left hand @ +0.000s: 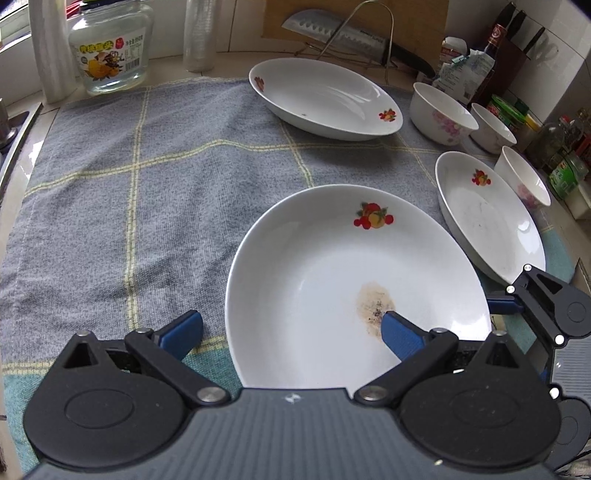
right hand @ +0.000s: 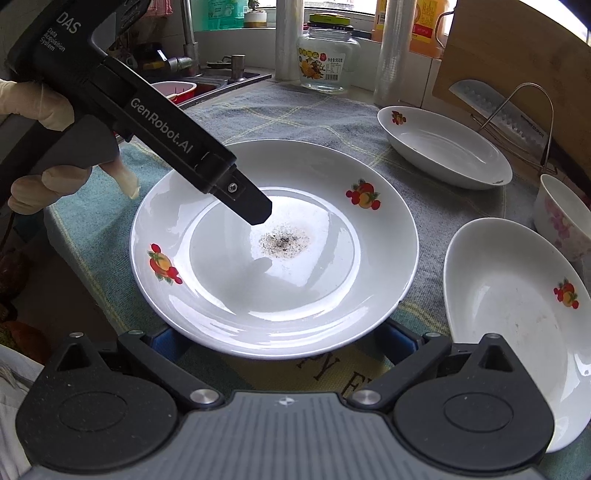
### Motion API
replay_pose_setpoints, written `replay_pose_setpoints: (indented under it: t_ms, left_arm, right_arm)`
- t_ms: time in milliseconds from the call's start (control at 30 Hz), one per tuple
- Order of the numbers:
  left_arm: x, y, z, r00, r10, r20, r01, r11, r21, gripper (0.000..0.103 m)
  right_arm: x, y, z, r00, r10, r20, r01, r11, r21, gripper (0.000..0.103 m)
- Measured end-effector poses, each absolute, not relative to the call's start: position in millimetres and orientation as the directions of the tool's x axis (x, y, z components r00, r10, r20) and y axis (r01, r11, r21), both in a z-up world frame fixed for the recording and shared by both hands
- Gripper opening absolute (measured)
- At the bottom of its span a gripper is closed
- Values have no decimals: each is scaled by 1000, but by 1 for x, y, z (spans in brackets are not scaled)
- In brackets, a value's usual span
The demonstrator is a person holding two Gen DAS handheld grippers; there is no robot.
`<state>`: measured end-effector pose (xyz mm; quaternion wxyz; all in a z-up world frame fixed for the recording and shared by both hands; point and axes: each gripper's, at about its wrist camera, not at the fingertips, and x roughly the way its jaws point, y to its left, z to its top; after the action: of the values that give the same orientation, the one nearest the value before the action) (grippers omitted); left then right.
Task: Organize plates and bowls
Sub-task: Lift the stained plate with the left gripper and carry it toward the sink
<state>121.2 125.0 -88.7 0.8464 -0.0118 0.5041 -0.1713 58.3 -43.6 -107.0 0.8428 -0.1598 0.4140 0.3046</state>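
Note:
A white fruit-print plate (left hand: 325, 280) with a brown stain lies on the grey checked cloth (left hand: 147, 184). My left gripper (left hand: 291, 334) is open and straddles the plate's left rim, one blue pad (left hand: 400, 336) over the inside and the other outside. In the right wrist view its finger (right hand: 258, 210) hovers above the stained plate (right hand: 277, 266). My right gripper (right hand: 282, 345) is open at the plate's near edge, both fingertips hidden under the rim. Two more plates (left hand: 325, 98) (left hand: 487, 218) and three white bowls (left hand: 439, 114) (left hand: 493, 127) (left hand: 522, 181) stand to the back and right.
A glass jar (left hand: 110, 48) and a knife on a wire rack (left hand: 343, 33) stand behind the cloth. Bottles (left hand: 565, 162) crowd the right edge. A sink (right hand: 207, 85) lies beyond the cloth on the left. A gloved hand (right hand: 48, 110) holds the left gripper.

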Motion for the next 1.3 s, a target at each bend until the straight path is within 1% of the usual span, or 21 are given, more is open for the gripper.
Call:
replay_pose_setpoints:
  t_ms: [67, 167, 367, 500, 667, 933, 1033, 1300]
  left_arm:
    - [121, 121, -90, 431, -289, -855, 308, 938, -161, 102]
    - [119, 111, -94, 440, -244, -864, 374, 925, -71, 103]
    - [121, 111, -91, 446, -263, -856, 397, 915, -74, 103]
    - [114, 114, -91, 493, -278, -824, 394, 916, -74, 103]
    - [111, 115, -92, 517, -284, -807, 395, 916, -70, 103]
    - [124, 113, -89, 461, -316, -829, 470, 879, -74, 102]
    - [133, 113, -87, 420, -358, -834, 510, 853, -109, 102]
    - [158, 112, -84, 312, -402, -861, 607, 781, -145, 100]
  right_arm:
    - [58, -44, -107, 477, 374, -796, -635, 772, -17, 103]
    - [58, -43, -107, 480, 370, -795, -628, 778, -17, 103]
    - [58, -44, -107, 481, 371, -794, -628, 778, -17, 103]
    - [58, -44, -107, 482, 373, -793, -630, 776, -18, 103]
    - [57, -45, -107, 484, 378, -789, -633, 774, -17, 103]
    - [53, -48, -107, 495, 391, -776, -636, 772, -17, 103]
    - [50, -50, -107, 501, 398, -769, -637, 770, -17, 103]
    - [45, -54, -107, 516, 409, -753, -636, 771, -16, 103]
